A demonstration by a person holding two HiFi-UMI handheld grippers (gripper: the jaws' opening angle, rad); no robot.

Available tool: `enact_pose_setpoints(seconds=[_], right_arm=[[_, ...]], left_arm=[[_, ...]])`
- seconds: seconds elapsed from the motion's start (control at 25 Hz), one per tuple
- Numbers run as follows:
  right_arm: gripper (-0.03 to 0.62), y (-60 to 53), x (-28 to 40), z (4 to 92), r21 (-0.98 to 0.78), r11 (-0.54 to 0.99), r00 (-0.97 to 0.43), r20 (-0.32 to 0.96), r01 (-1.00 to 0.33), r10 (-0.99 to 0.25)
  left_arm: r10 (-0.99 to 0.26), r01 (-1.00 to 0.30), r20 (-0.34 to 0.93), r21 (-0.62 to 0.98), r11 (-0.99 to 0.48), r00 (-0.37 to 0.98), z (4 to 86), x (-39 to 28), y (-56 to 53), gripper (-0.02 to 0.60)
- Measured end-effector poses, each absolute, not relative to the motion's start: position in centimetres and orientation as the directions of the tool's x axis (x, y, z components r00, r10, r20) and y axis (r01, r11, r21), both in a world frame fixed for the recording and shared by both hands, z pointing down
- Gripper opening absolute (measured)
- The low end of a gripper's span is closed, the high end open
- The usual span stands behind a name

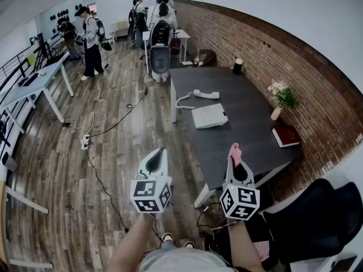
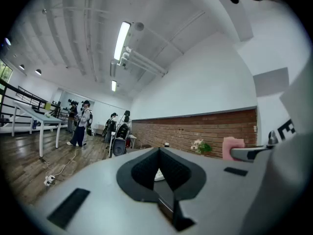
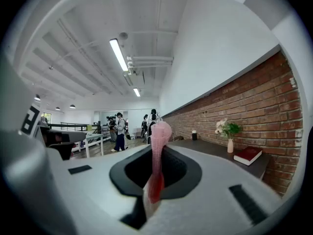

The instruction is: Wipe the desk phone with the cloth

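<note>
So the desk phone (image 1: 209,116) sits on the dark counter (image 1: 249,135), with its handset (image 1: 206,94) off the cradle and lying just behind the phone. Both grippers hang well short of the phone, out past the counter's near edge. The right gripper (image 1: 232,161) has its fingers clamped on a pink cloth (image 1: 235,151) that pokes up out of them. The left gripper (image 1: 161,152) has its fingers pressed together with nothing between them. A red book (image 1: 285,135) lies to the right of the phone, near the brick wall.
</note>
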State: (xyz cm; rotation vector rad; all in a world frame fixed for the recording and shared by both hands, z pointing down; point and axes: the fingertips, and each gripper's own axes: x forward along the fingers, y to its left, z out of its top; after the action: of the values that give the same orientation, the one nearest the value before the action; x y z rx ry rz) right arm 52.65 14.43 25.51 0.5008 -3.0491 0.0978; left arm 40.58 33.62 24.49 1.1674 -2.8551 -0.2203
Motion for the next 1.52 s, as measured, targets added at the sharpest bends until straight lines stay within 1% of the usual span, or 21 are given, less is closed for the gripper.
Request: enact_pose_setpoints(seconds=[0.32, 0.6, 0.96, 1.2, 1.52], right_arm=[[0.021, 14.9, 52.1, 26.0, -0.042, 0.948, -0.947, 0.078, -0.316, -0.312], [0.023, 14.8, 50.5, 27.0, -0.044, 0.939, -0.935, 0.121, -0.341, -0.334], [0.023, 16.2, 47.3, 28.9, -0.063, 0.932, -0.926, 0.154, -0.356, -0.344], [0.023, 15.8, 44.8, 30.7, -0.076, 0.923, -0.913, 0.198, -0.377, -0.356], [0.021, 12.7, 39.1, 31.6, -0.076, 0.917, -0.905, 0.214, -0.391, -0.368]], left_arm=[[-0.71, -0.705, -0.016, 0.138, 0.696, -0.704, 24.2, 40.0, 33.9, 0.005], [-0.71, -0.701, 0.005, 0.149, 0.697, -0.704, 25.3, 37.6, 34.7, 0.005], [-0.715, -0.704, 0.033, 0.149, 0.695, -0.698, 27.2, 33.9, 36.4, 0.005], [-0.704, -0.688, 0.075, 0.163, 0.707, -0.706, 29.1, 31.0, 36.7, 0.005], [-0.695, -0.68, 0.085, 0.154, 0.717, -0.714, 29.6, 25.3, 34.4, 0.005]])
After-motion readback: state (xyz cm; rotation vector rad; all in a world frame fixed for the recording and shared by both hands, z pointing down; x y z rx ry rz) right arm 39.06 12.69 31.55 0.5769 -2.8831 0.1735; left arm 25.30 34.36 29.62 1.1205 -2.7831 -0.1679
